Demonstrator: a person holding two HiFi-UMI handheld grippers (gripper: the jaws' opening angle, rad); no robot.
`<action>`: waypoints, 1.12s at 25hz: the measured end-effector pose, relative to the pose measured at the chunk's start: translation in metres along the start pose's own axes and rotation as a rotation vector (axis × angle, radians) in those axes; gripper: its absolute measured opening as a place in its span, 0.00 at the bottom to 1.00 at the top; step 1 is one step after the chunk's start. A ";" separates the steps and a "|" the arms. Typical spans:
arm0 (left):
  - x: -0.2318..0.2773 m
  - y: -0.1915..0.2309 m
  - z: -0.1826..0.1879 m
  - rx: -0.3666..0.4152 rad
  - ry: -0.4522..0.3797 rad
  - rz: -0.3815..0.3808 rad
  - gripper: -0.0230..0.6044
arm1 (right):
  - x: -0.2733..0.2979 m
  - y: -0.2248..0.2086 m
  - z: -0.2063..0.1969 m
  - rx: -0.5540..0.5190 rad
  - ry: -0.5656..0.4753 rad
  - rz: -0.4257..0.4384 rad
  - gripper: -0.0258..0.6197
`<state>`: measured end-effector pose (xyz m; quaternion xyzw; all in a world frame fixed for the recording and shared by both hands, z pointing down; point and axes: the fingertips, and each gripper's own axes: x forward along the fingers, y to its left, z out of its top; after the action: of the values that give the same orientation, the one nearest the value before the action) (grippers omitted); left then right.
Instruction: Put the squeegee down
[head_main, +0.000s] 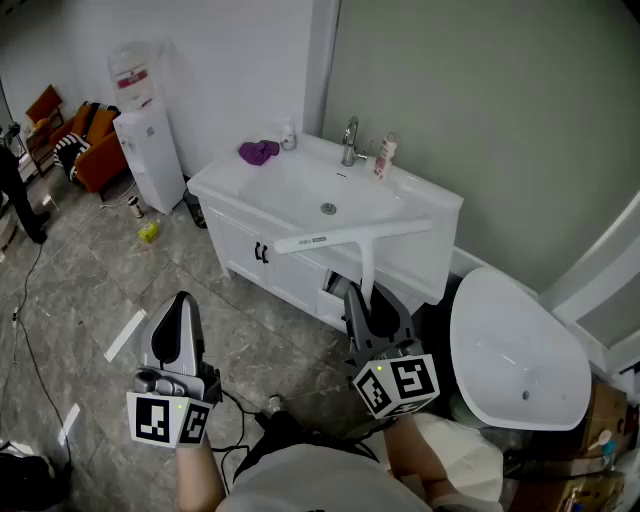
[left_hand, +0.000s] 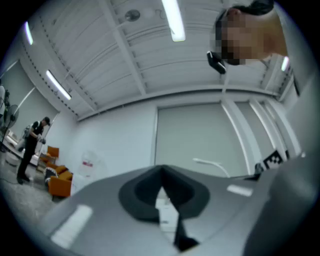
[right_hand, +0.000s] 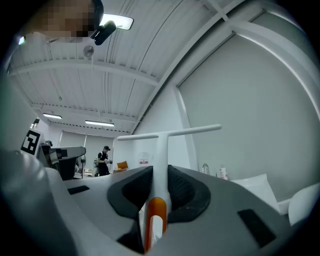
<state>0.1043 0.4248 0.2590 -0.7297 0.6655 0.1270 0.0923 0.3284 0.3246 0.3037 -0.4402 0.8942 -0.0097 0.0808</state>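
Room: grey tiled floor (head_main: 80, 290), pale walls, ribbed ceiling with strip lights. White sink cabinet (head_main: 425, 200) against the wall, carrying a faucet (head_main: 350, 140) and a purple cloth (head_main: 258, 152). Water dispenser (head_main: 145, 150) stands to its left.

Squeegee (head_main: 350, 235): white, T-shaped, long straight blade bar on top, orange section low on the handle. It is off any surface, in the air before the cabinet. The right gripper (head_main: 372, 305) has its jaws pinching the handle. The left gripper (head_main: 182, 300) has its jaws pressed together, with nothing between.

White squeegee (head_main: 358, 240) upright, blade uppermost
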 end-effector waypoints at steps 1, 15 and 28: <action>0.002 0.002 -0.002 -0.001 0.000 0.001 0.05 | 0.003 0.000 0.000 -0.003 -0.001 -0.002 0.16; 0.057 0.047 -0.015 -0.010 -0.015 -0.026 0.05 | 0.068 -0.005 -0.004 -0.043 -0.015 -0.036 0.16; 0.111 0.110 -0.034 0.002 -0.018 -0.054 0.05 | 0.149 0.004 -0.013 -0.018 -0.060 -0.067 0.16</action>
<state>0.0063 0.2986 0.2605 -0.7460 0.6449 0.1306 0.1024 0.2343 0.2092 0.2957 -0.4707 0.8761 0.0088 0.1035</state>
